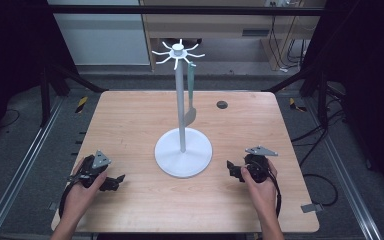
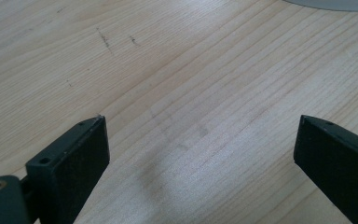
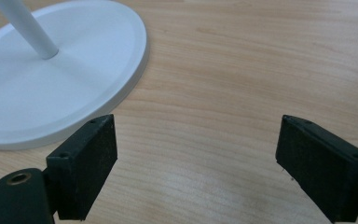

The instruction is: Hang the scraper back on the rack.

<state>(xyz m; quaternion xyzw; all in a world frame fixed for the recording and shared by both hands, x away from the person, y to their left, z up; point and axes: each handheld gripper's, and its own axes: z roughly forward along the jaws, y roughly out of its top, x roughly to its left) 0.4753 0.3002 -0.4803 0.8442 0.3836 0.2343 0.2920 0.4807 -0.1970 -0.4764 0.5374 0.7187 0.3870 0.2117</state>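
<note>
A white stand [image 1: 181, 100] with a round base [image 1: 183, 152] and a crown of hooks [image 1: 178, 51] rises from the middle of the wooden table [image 1: 130, 120]. A pale green spatula [image 1: 191, 95] hangs from one hook on the right side. My left gripper [image 1: 114, 183] rests near the table's front left, held by a hand, open with bare wood between its jaws [image 2: 200, 140]. My right gripper [image 1: 234, 171] rests at the front right, just right of the base [image 3: 51, 88], open and holding nothing [image 3: 198, 140].
A small dark round grommet [image 1: 222, 104] sits in the table at the back right. Black frame posts [image 1: 50, 85] and cables [image 1: 325, 185] flank the table. A cabinet [image 1: 210, 25] stands behind it.
</note>
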